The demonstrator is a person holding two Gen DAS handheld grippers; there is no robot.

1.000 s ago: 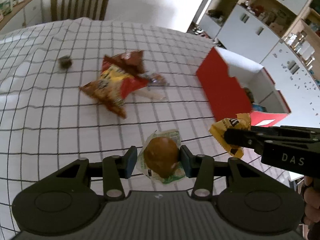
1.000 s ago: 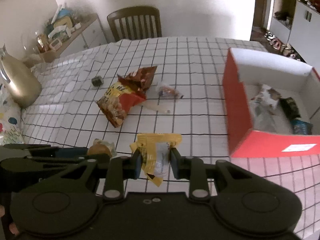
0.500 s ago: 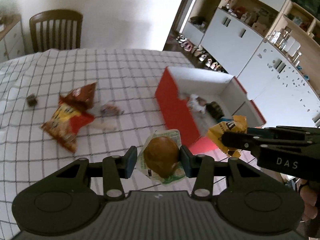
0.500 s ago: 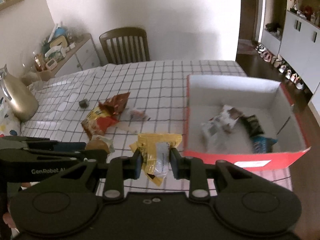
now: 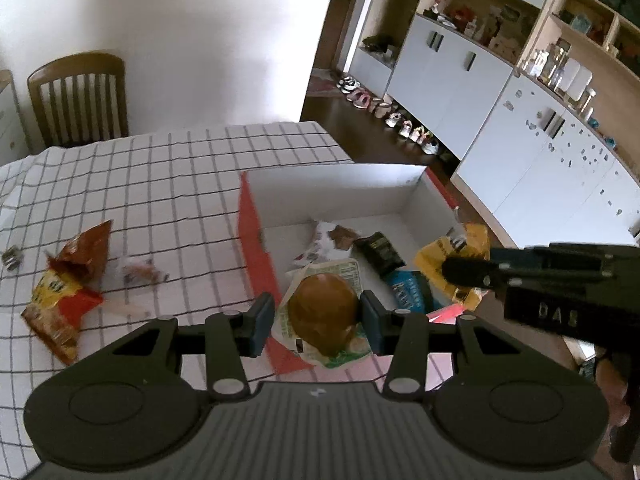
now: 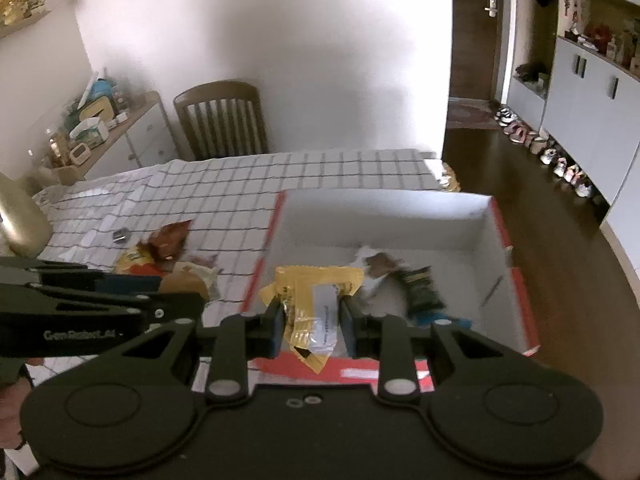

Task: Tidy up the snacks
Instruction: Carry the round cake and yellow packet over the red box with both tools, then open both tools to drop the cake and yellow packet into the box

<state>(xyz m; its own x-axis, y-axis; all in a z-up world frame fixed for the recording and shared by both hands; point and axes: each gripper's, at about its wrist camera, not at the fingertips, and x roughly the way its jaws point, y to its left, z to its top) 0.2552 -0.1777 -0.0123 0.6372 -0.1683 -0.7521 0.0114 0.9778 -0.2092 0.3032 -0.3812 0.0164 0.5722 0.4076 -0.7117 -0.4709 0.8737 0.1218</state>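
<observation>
Left gripper [image 5: 318, 316] is clamped on a wrapped brown bun [image 5: 323, 312], held above the near-left corner of the red box [image 5: 250, 240]. Right gripper [image 6: 312, 322] is clamped on a yellow snack packet [image 6: 316, 304] over the box's near wall. The box holds a white packet [image 5: 326, 240], a black packet [image 5: 380, 254] and a blue packet [image 5: 410, 292].

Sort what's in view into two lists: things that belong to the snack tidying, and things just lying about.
Part of the job:
- wrapped bun, held in the left gripper
- yellow packet, held in the right gripper
- red box with snacks already in it
- chip bag and small clear wrapper on the tablecloth

Lying about:
- chair
- sideboard clutter
- shoes on the floor
</observation>
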